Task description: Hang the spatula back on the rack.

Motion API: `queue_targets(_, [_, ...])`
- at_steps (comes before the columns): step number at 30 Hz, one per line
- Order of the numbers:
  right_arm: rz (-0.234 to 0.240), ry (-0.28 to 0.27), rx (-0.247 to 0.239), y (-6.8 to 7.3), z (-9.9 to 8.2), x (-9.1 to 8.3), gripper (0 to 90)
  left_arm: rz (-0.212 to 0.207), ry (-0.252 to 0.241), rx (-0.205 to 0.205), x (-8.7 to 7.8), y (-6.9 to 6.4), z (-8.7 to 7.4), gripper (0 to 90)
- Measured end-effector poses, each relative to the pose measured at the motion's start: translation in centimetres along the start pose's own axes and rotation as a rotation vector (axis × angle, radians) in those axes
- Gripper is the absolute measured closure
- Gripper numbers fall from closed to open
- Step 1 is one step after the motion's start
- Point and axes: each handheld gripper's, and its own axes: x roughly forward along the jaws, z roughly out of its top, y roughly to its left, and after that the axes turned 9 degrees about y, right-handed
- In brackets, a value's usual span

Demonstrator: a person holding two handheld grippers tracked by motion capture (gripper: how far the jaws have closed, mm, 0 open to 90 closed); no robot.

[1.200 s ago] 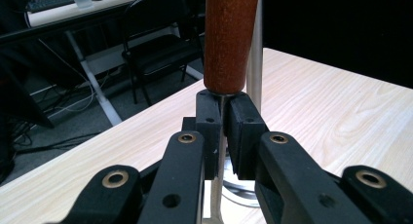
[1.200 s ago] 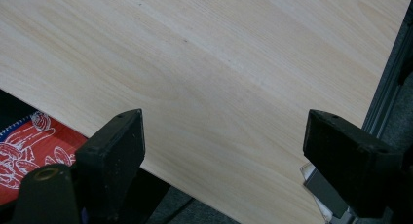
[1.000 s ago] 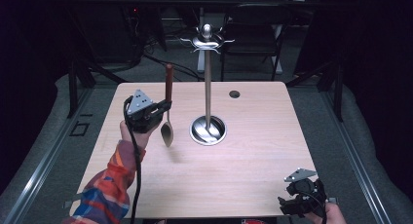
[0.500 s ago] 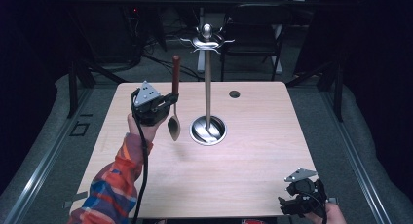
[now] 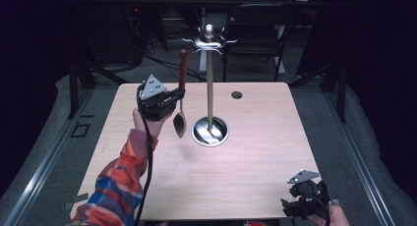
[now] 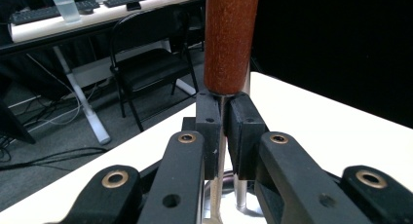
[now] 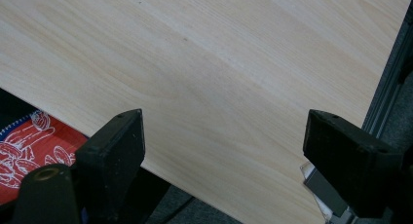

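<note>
My left claw (image 5: 173, 99) clamps spoon (image 5: 180, 108) at steel neck under wooden handle; light, stiff, slippery. Right claw (image 7: 224, 151) open.

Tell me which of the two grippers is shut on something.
The left gripper, raised over the table's left half: its jaws pinch the metal neck of the wooden-handled spoon. The right gripper rests at the near right corner, open, empty.
</note>
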Motion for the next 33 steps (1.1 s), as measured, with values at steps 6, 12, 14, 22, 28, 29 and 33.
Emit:
queue_targets(6, [-0.003,0.007,0.0,-0.1,0.0,0.0,15.0,-0.01,-0.002,0.014,0.4,-0.2,0.6,84.1])
queue_targets(12, [-0.005,0.008,-0.001,-0.1,0.0,0.0,15.0,-0.012,-0.012,0.009,0.9,-0.3,1.2,84.2])
queue_targets(14, [-0.004,0.008,-0.002,-0.1,0.0,0.0,15.0,-0.007,-0.012,0.013,0.9,-0.4,1.3,84.1])
queue_targets(22, [-0.004,0.009,-0.001,-0.1,0.0,0.0,15.0,0.033,0.005,0.046,1.2,-0.8,1.6,83.7])
queue_targets(28, [-0.015,0.018,-0.006,-0.2,0.0,-0.2,15.0,0.052,0.01,0.053,1.4,-0.9,1.6,83.6])
queue_targets(29, [-0.014,0.017,-0.006,-0.2,0.0,-0.2,15.0,0.052,0.01,0.053,1.4,-0.9,1.6,83.5])
queue_targets(33, [-0.011,0.003,0.008,0.0,-0.1,0.0,15.0,0.079,0.015,0.061,1.5,-1.3,1.7,83.3])
